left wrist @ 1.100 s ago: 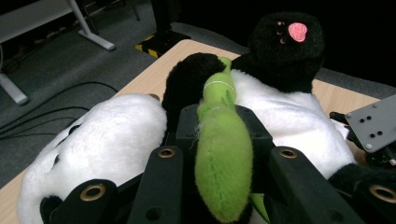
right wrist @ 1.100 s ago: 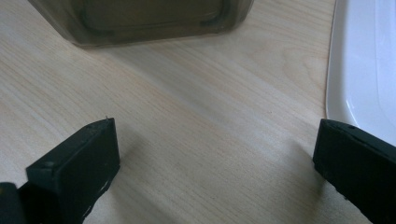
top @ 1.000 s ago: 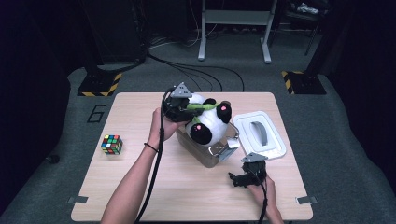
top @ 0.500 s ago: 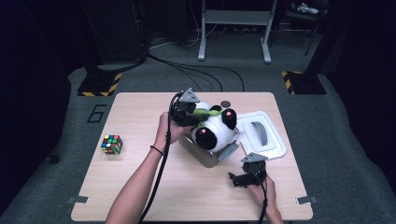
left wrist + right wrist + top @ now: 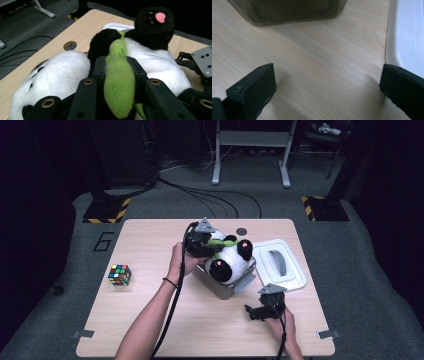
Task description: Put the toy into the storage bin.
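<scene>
- Rubik's cube [image 5: 120, 274] sits well left of the container [image 5: 227, 284] on the tabletop [image 5: 150, 320].
- Left gripper [image 5: 202, 241]: jaws clamped on the panda plush's green leaf [image 5: 119, 85]; the panda plush [image 5: 227, 260] rests in the container's mouth.
- Right gripper [image 5: 260, 310]: jaws wide apart, near the container's front right corner.
- White lid [image 5: 280, 264] lies just right of the container.

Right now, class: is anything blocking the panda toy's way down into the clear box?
Nothing visible. The left claw grips the panda toy above the open clear box; the white lid lies beside it.
</scene>
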Tool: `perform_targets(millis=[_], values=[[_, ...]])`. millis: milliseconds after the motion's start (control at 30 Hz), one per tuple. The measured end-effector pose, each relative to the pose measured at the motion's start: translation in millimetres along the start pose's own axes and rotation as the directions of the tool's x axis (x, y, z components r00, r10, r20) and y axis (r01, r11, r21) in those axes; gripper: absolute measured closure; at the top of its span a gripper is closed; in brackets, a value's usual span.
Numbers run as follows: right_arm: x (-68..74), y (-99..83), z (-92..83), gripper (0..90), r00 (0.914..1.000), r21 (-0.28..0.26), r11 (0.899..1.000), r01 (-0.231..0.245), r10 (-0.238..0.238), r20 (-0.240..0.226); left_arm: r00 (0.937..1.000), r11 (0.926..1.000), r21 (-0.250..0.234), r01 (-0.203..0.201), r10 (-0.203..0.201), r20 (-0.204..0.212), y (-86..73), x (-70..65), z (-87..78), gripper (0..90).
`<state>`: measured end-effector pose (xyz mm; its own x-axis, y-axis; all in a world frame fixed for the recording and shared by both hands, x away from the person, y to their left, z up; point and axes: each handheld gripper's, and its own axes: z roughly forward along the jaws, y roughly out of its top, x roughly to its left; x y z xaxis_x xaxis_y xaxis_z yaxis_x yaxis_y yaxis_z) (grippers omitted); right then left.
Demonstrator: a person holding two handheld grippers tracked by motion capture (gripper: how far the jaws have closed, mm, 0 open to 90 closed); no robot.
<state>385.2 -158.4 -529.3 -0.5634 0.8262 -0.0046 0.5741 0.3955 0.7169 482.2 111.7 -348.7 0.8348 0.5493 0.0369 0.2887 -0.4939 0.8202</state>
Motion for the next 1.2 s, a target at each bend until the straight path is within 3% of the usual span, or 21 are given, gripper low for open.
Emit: perform_targets(millis=[133,300,367,533,833,1033,1200], values=[[0.1,0.0,-0.1,0.0,1.0,0.001,1.0,0.0,0.0,0.002,1.0,0.9999,0.013,0.003,-0.003,-0.007,-1.9,0.4,2.2,69.0],[0.1,0.0,-0.1,0.0,1.0,0.001,1.0,0.0,0.0,0.002,0.9979,0.9983,0.008,0.058,-0.057,-0.031,-3.9,0.7,0.7,41.1],[0.0,0.0,0.0,0.0,1.0,0.001,1.0,0.0,0.0,0.0,0.9959,0.9962,0.008,0.087,-0.087,-0.024,-5.7,-0.3,-3.4,34.3],[-0.1,0.0,0.0,0.0,1.0,0.0,1.0,0.002,-0.002,0.002,0.9947,0.9942,0.034,0.102,-0.101,-0.021,-10.0,-2.9,-8.1,20.1],[0.0,0.0,0.1,0.0,1.0,0.0,1.0,0.0,0.0,0.001,0.9908,0.9925,-0.002,0.122,-0.122,-0.06,-8.8,-2.9,-21.0,13.5],[0.0,0.0,0.1,0.0,1.0,0.0,1.0,0.0,0.0,0.002,0.9889,0.9897,0.036,0.139,-0.136,-0.059,-11.4,-3.9,-23.9,10.6],[-0.1,0.1,0.1,0.0,1.0,0.0,1.0,0.0,0.0,0.002,0.9879,0.9876,0.07,0.141,-0.135,-0.075,-18.2,-8.4,-12.6,10.3]])
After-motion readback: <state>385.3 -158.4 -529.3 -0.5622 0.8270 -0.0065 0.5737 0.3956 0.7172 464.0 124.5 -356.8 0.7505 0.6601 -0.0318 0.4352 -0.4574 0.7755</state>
